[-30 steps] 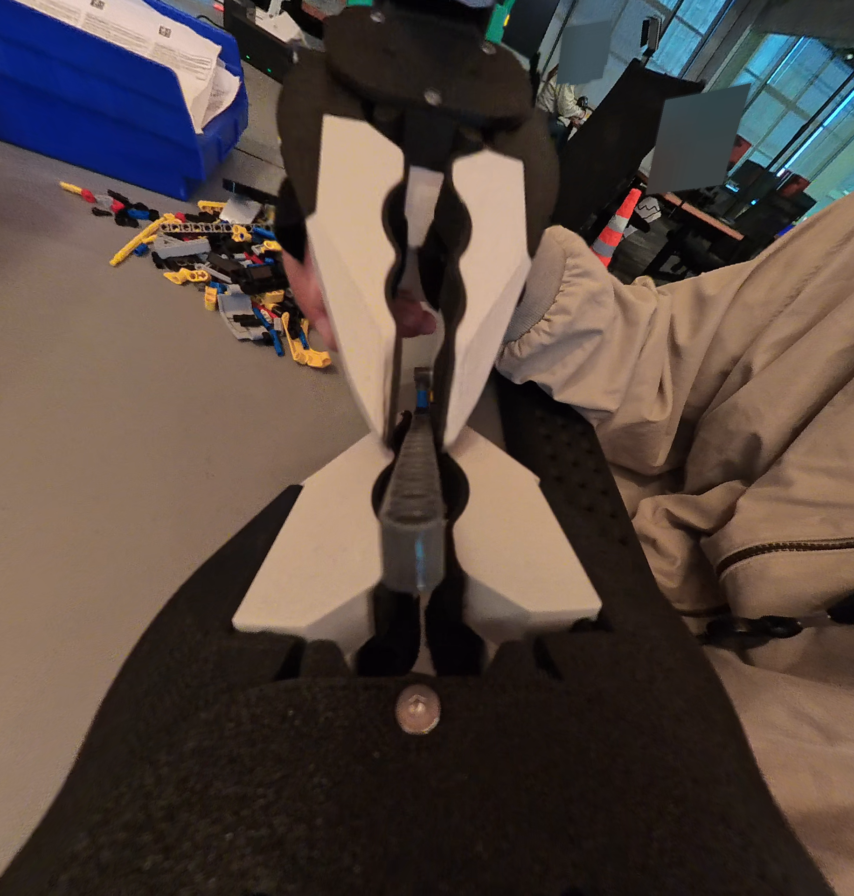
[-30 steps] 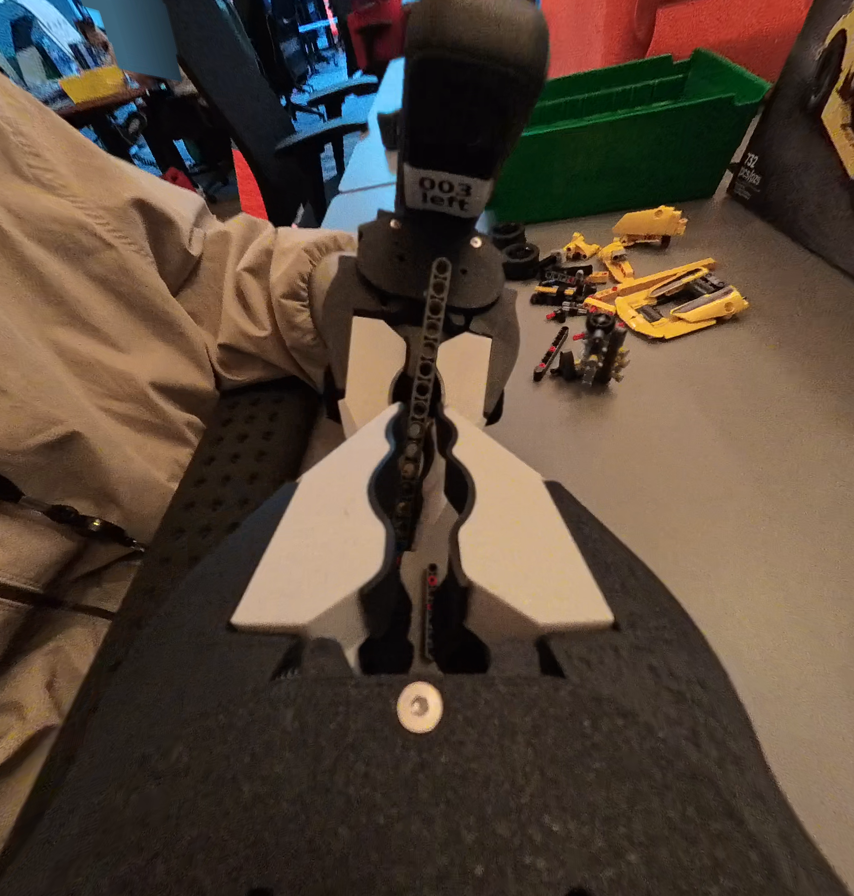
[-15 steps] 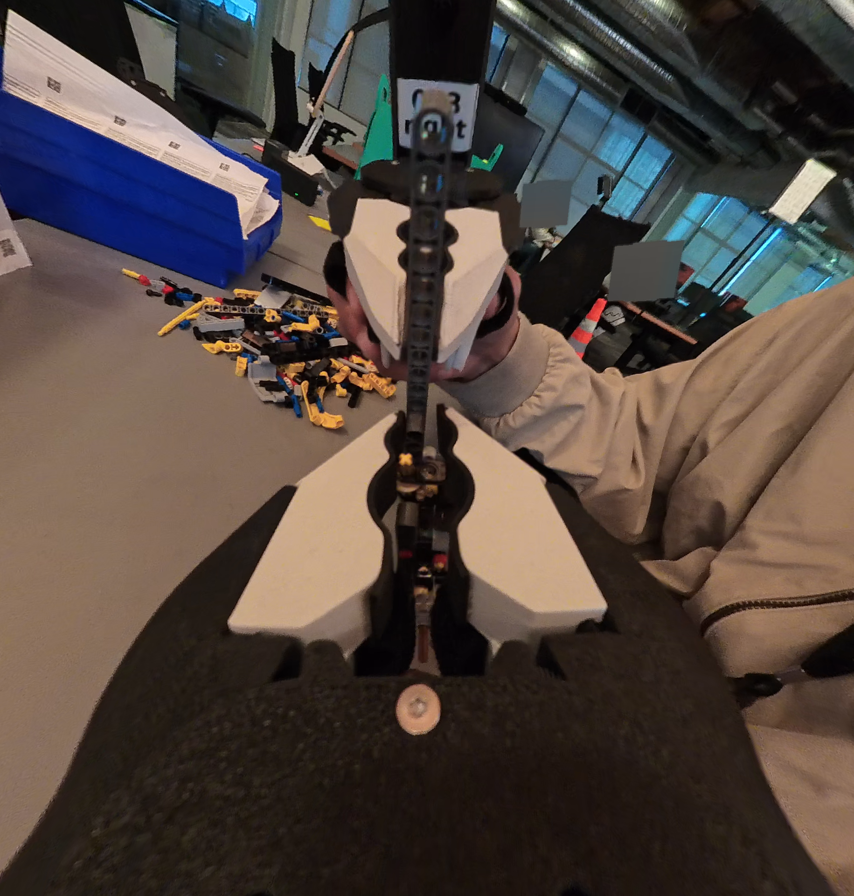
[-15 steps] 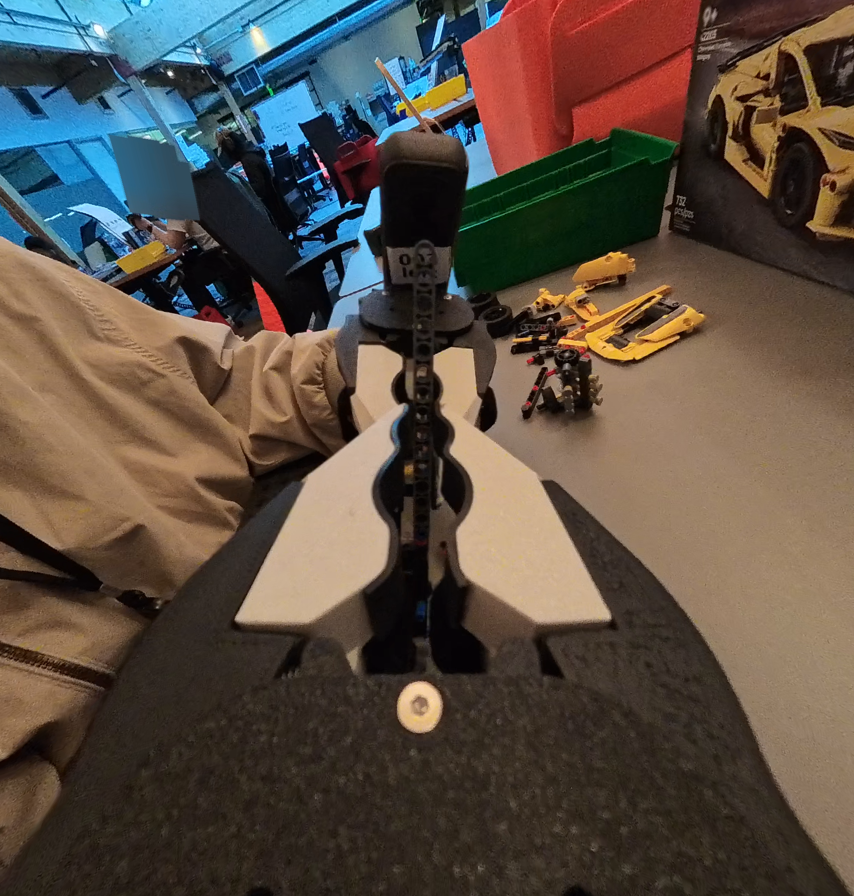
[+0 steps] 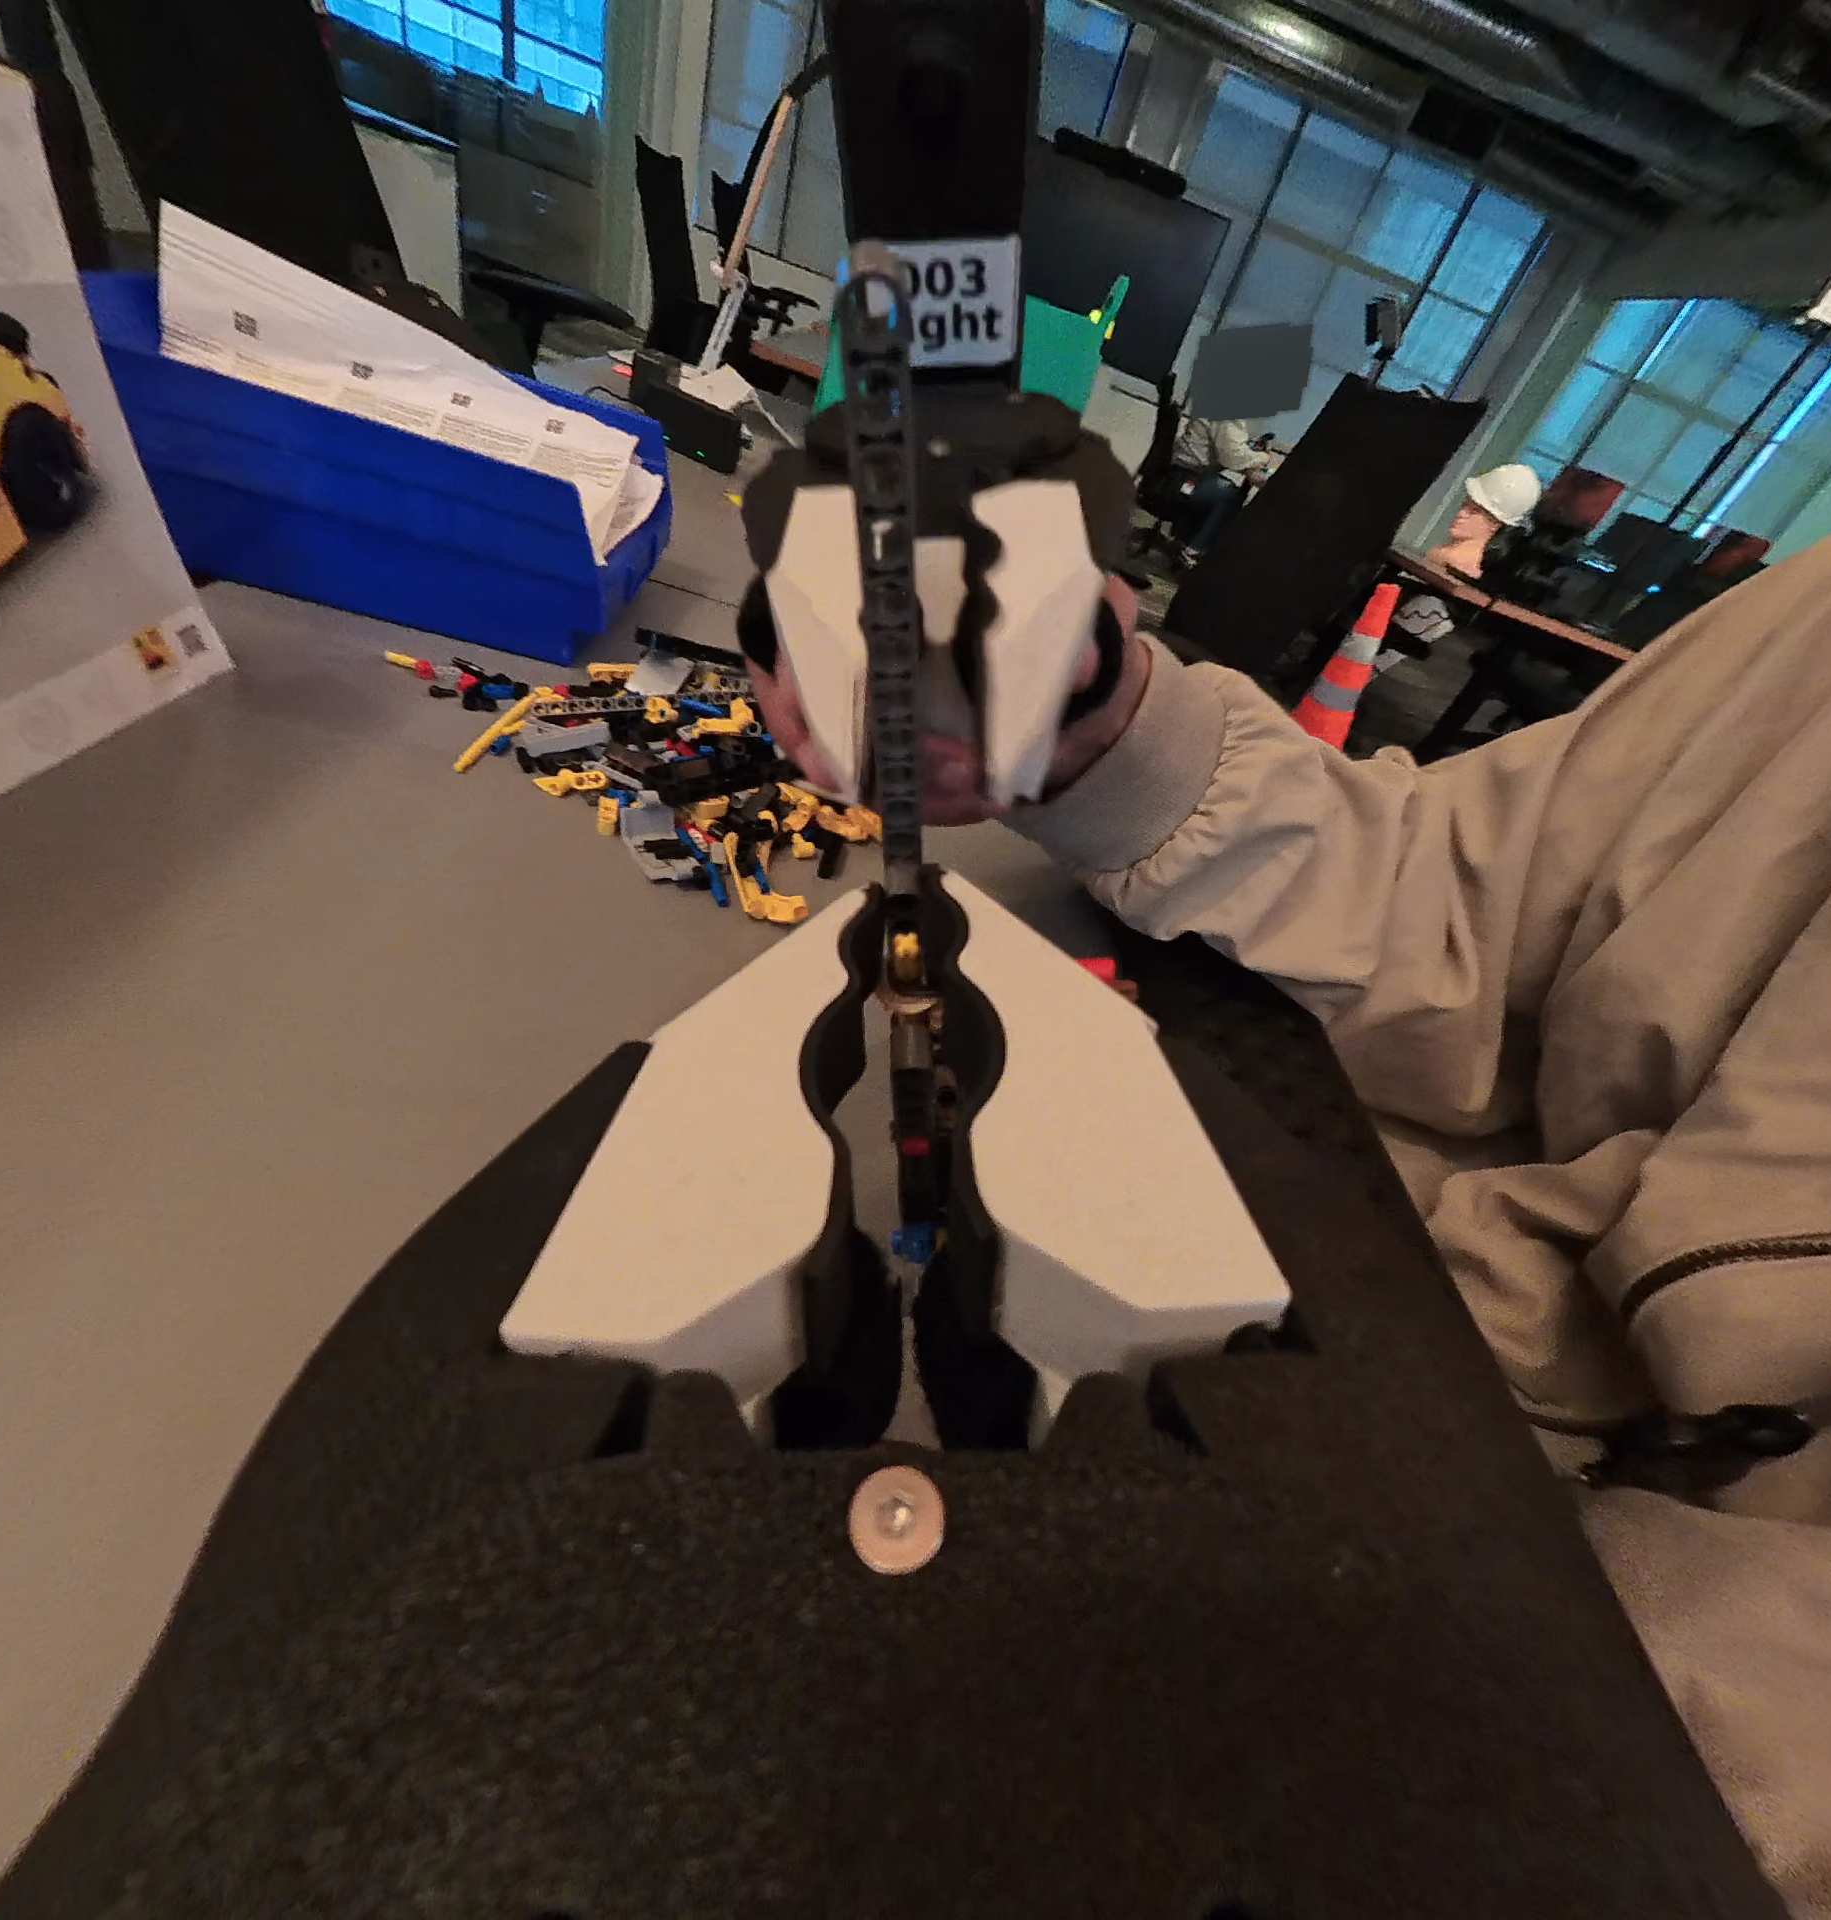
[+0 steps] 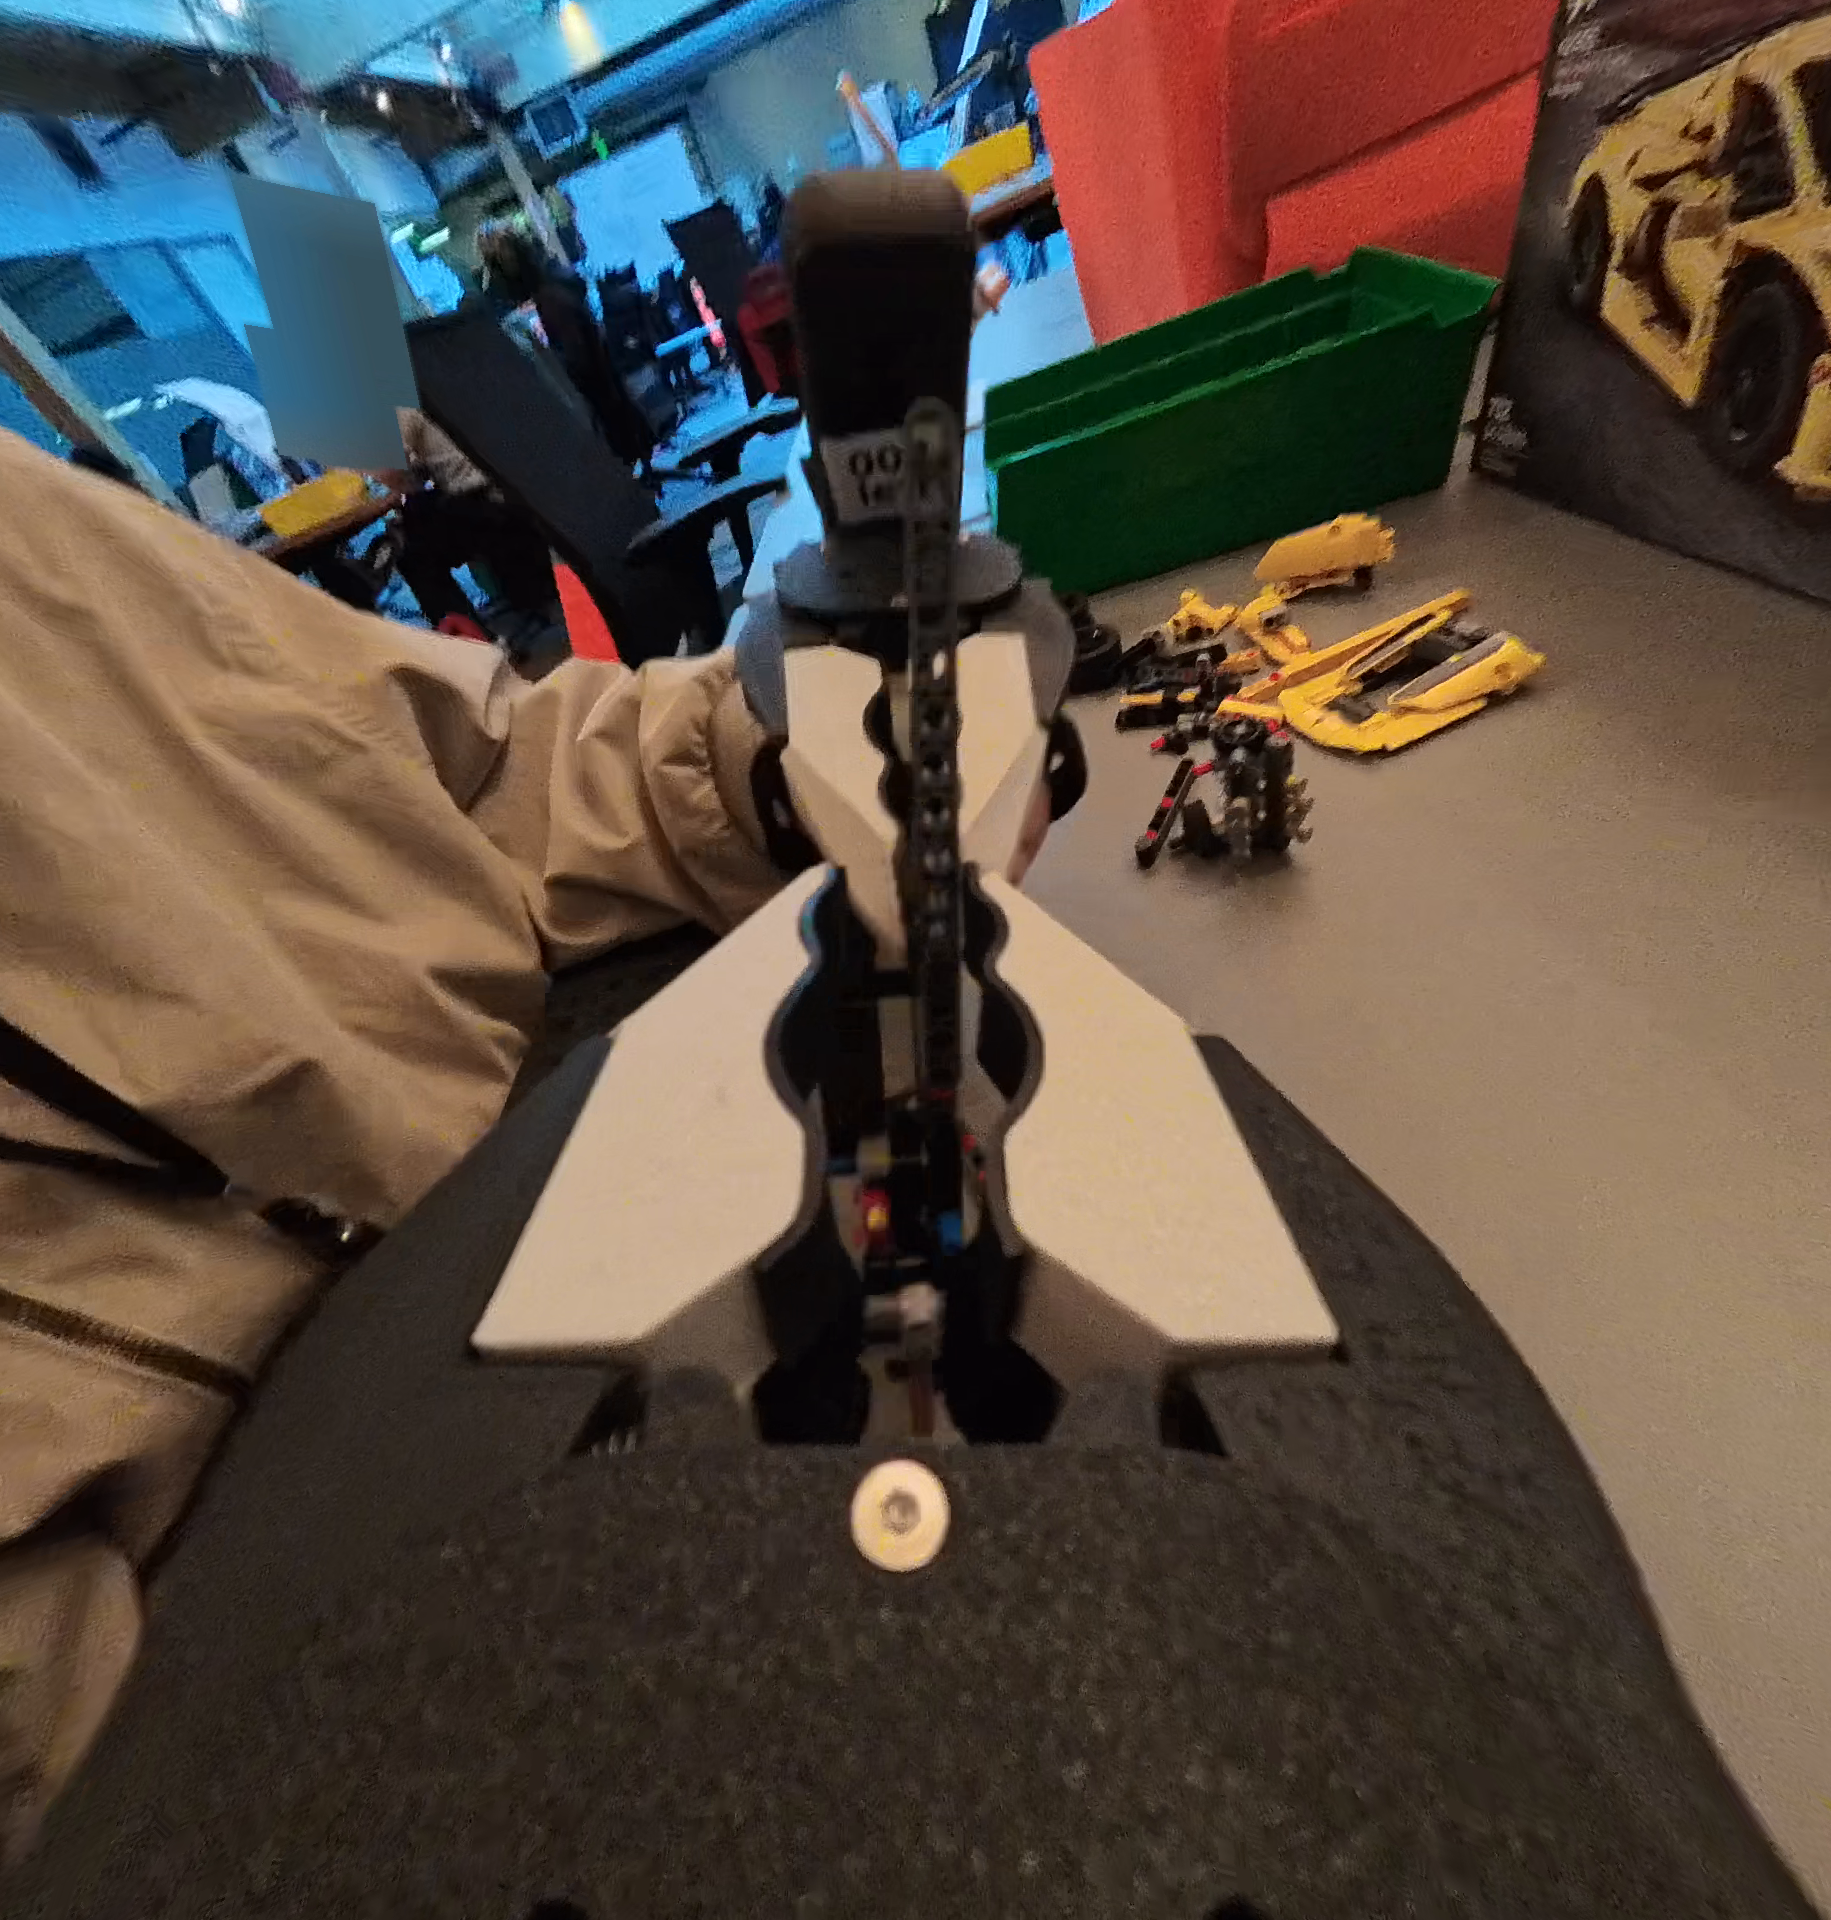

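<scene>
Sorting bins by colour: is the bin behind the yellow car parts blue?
No, the bin behind the yellow car parts is green.

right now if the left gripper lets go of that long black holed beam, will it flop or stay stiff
The black beam looks like rigid plastic and runs straight, so it would likely stay stiff. It is thin and full of holes, so probably light. The left gripper seems shut around its lower end; the right gripper also seems to hold it, so it might pivot rather than drop.

Open-plan workshop or lab: grey worktable (image 5: 215,1039), blue parts bin (image 5: 371,520) at ten o'clock, traffic cone (image 5: 1352,665) at two, exposed ceiling ducts (image 5: 1513,62), large windows (image 5: 1410,208).
</scene>
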`<move>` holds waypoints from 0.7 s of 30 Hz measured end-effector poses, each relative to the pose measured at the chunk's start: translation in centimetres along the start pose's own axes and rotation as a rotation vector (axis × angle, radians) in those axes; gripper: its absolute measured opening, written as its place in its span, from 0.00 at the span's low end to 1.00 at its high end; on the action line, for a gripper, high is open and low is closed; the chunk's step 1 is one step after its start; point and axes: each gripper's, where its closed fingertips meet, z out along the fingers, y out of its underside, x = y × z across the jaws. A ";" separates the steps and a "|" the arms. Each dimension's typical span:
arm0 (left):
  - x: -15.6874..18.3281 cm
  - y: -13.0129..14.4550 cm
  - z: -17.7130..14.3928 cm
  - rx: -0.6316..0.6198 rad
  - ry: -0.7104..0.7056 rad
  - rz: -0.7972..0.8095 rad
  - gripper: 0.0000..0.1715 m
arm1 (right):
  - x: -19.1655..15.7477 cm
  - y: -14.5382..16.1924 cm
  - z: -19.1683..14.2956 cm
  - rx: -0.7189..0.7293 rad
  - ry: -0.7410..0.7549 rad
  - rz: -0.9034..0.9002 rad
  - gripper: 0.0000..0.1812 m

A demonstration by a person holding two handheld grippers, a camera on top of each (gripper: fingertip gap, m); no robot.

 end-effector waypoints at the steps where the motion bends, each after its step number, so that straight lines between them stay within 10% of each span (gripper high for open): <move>1: -0.1 -0.1 -0.2 0.006 -0.002 0.001 0.04 | -0.1 1.0 0.1 -0.050 -0.010 0.002 0.14; 21: 1.3 0.7 -0.7 -0.031 0.065 0.056 0.04 | -0.7 2.4 0.9 -0.089 -0.105 0.017 0.03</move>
